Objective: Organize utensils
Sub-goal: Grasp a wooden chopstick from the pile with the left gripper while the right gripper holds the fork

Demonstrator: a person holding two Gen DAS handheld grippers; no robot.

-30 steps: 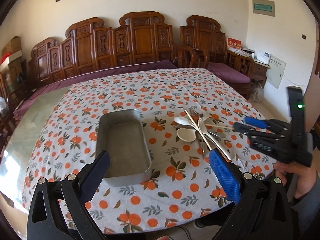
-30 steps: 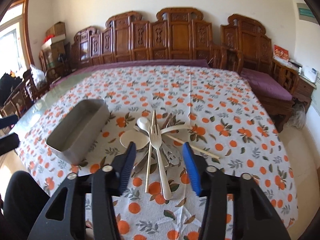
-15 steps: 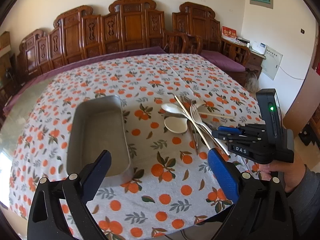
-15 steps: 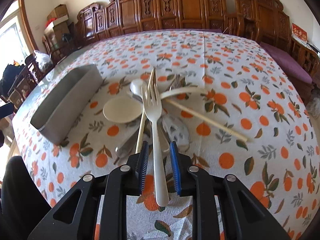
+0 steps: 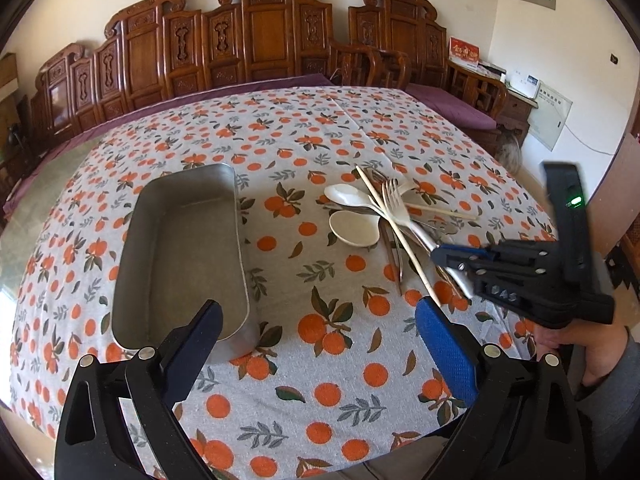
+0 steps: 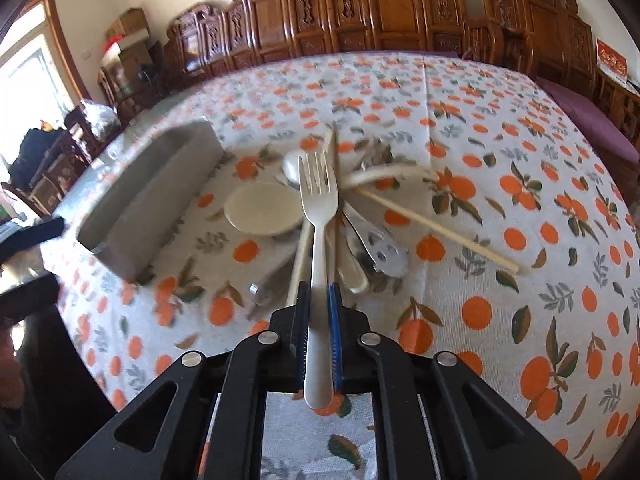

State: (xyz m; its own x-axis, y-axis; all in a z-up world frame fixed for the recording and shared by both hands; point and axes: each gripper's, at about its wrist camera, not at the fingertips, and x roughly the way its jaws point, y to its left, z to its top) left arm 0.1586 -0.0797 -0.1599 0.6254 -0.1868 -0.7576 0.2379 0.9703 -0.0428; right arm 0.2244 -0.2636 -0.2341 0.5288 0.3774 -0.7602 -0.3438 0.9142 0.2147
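Left wrist view: table [image 5: 280,128] in orange-print cloth, carved wooden benches [image 5: 260,40] behind. Left gripper [image 5: 320,328] jaws apart, lower than before; metal tray [image 5: 180,240] ahead-left.

Right wrist view: right gripper [image 6: 318,300] closing, clamped on white fork [image 6: 318,216]'s handle; formerly wide apart. Utensil pile [image 6: 360,232] just ahead.

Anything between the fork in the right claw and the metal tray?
Nothing visible. The right claw is closing on the cream fork handle. Between the pile and the metal tray, only bare tablecloth shows. The round cream spoon lies left of the fork, low and flat.
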